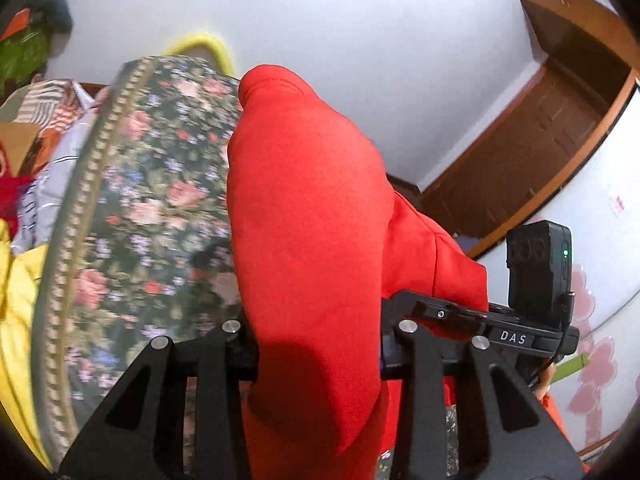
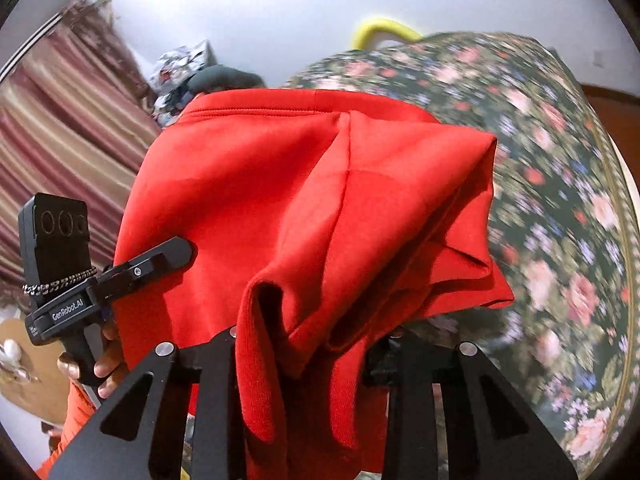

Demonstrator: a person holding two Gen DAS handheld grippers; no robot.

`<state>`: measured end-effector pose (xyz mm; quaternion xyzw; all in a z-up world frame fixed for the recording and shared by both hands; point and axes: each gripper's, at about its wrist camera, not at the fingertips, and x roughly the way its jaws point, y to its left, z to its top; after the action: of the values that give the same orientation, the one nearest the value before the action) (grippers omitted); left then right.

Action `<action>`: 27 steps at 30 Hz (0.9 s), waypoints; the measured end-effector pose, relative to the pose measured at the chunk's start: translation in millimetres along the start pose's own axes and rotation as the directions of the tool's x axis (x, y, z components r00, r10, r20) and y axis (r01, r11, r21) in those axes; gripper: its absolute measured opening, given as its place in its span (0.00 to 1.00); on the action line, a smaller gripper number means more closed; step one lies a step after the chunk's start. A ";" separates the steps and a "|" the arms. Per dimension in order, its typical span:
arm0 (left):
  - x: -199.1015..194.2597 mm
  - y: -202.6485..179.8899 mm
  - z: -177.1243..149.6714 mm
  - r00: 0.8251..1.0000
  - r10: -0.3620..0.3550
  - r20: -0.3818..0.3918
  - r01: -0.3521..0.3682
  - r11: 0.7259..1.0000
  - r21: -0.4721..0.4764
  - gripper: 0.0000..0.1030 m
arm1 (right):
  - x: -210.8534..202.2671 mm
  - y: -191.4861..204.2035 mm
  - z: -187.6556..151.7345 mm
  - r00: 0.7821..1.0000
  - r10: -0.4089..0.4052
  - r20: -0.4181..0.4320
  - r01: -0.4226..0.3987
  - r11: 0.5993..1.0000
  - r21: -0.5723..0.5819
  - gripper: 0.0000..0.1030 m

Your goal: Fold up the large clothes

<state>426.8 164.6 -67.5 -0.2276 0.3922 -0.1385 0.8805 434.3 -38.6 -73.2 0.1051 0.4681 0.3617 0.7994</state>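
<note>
A large red garment point(image 1: 304, 208) hangs between my two grippers, lifted above a floral-covered bed point(image 1: 160, 184). My left gripper point(image 1: 316, 356) is shut on a bunched edge of the red garment, which fills the gap between its fingers. In the right wrist view the red garment point(image 2: 280, 192) spreads wide in folds, and my right gripper point(image 2: 308, 364) is shut on another bunched edge. The other gripper point(image 2: 148, 264) shows at the left, clamped on the cloth's far side. The fingertips are hidden by cloth.
The floral bed cover point(image 2: 552, 208) lies below right. A pile of mixed clothes point(image 1: 44, 128) sits at the left. A yellow hoop point(image 2: 384, 28) stands by the white wall. A wooden door point(image 1: 532, 132) and striped curtains point(image 2: 60, 120) border the room.
</note>
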 end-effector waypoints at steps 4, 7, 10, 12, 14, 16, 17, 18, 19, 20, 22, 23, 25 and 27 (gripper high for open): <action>-17.7 42.8 5.7 1.000 0.021 0.007 -0.021 0.998 -0.062 0.36 | 38.1 23.7 11.4 0.999 0.017 -0.029 -0.018 1.000 -0.018 0.26; -20.8 75.8 4.8 0.999 0.051 -0.005 -0.051 0.994 -0.093 0.36 | 75.9 30.8 16.9 0.997 0.027 -0.066 -0.028 1.000 -0.007 0.26; -10.9 112.0 1.4 0.997 0.071 -0.033 -0.075 0.988 -0.133 0.36 | 110.1 33.6 17.4 0.993 0.025 -0.112 -0.026 1.000 -0.002 0.26; -3.1 134.0 -2.6 0.996 0.077 -0.053 -0.085 0.982 -0.168 0.36 | 130.2 31.8 17.1 0.990 0.023 -0.141 -0.022 1.000 0.007 0.26; 8.5 155.8 -7.6 0.994 0.080 -0.076 -0.094 0.975 -0.203 0.36 | 156.1 24.6 17.0 0.984 0.018 -0.177 -0.012 0.999 0.030 0.26; 22.0 174.9 -15.8 0.991 0.082 -0.103 -0.105 0.965 -0.239 0.36 | 173.3 18.6 15.9 0.979 0.007 -0.202 0.001 0.999 0.038 0.26; 28.7 182.6 -18.8 0.990 0.080 -0.117 -0.108 0.960 -0.257 0.36 | 180.7 17.2 14.2 0.977 0.001 -0.212 0.007 0.999 0.038 0.26; 35.8 191.0 -22.2 0.988 0.078 -0.133 -0.113 0.955 -0.276 0.36 | 190.1 14.1 12.9 0.974 -0.018 -0.226 0.025 0.999 0.029 0.26; 42.4 200.3 -25.6 0.986 0.074 -0.150 -0.116 0.949 -0.294 0.36 | 194.0 15.5 12.1 0.972 -0.036 -0.231 0.041 0.999 0.016 0.26; 47.4 206.7 -28.6 0.984 0.072 -0.164 -0.120 0.943 -0.311 0.36 | 197.2 15.5 11.2 0.970 -0.056 -0.236 0.057 0.998 -0.001 0.26; 55.5 220.6 -34.1 0.979 0.068 -0.190 -0.130 0.931 -0.340 0.38 | 201.2 18.0 8.5 0.967 -0.089 -0.238 0.081 0.996 -0.042 0.26; 57.3 225.9 -36.7 0.978 0.061 -0.200 -0.131 0.925 -0.358 0.39 | 202.4 20.3 7.3 0.966 -0.105 -0.238 0.091 0.993 -0.070 0.26; 59.1 237.8 -42.1 0.979 0.025 -0.201 -0.104 0.914 -0.393 0.42 | 201.4 26.1 3.5 0.962 -0.137 -0.236 0.113 0.987 -0.111 0.27; 57.3 241.0 -46.0 0.978 0.024 -0.207 -0.104 0.916 -0.387 0.46 | 200.6 29.2 0.8 0.958 -0.168 -0.232 0.136 0.979 -0.150 0.32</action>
<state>445.4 333.8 -253.3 -0.3727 0.5051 -0.0495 0.7769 481.2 118.2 -192.8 -0.0298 0.5445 0.3394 0.7665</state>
